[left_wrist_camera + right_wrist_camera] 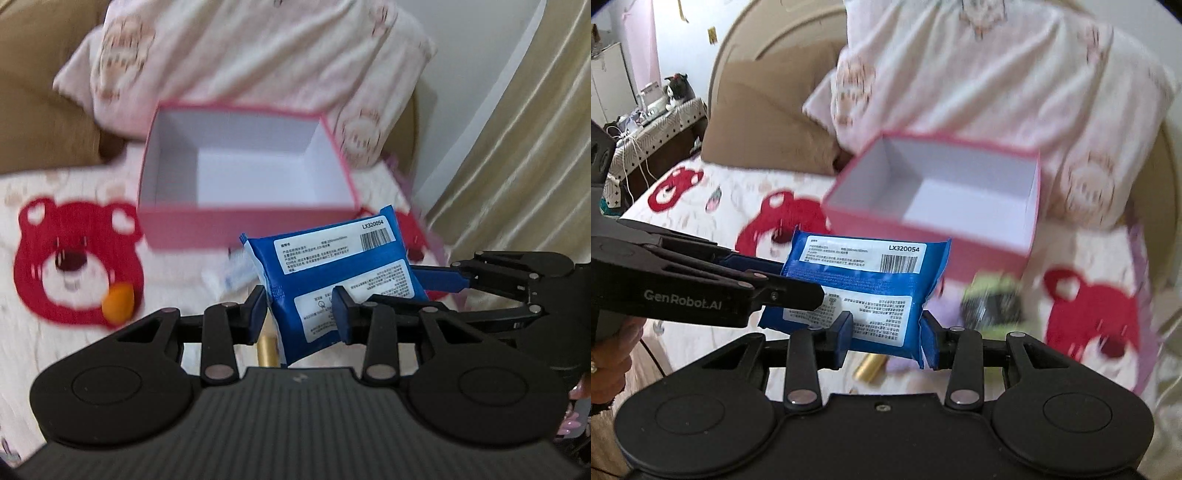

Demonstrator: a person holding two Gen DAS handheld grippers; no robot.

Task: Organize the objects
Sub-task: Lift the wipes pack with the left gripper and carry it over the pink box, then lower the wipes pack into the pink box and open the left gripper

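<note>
A blue wet-wipe packet [332, 273] with white labels hangs above the bed, held by both grippers. My left gripper [301, 314] is shut on its near edge. My right gripper [886, 338] is shut on the packet [864, 288] from the other side. The right gripper's fingers [443, 278] reach in from the right in the left wrist view. The left gripper's fingers [775, 291] reach in from the left in the right wrist view. An open pink box [243, 229] with a white inside stands just beyond the packet, and it shows in the right wrist view [923, 236] too.
The bed sheet [74, 258] has red bear prints. An orange object [118, 301] lies at left, a gold tube [870, 367] under the packet, a green and black item [993, 302] at right. Pink pillows [240, 55] and a brown headboard [768, 122] stand behind the box.
</note>
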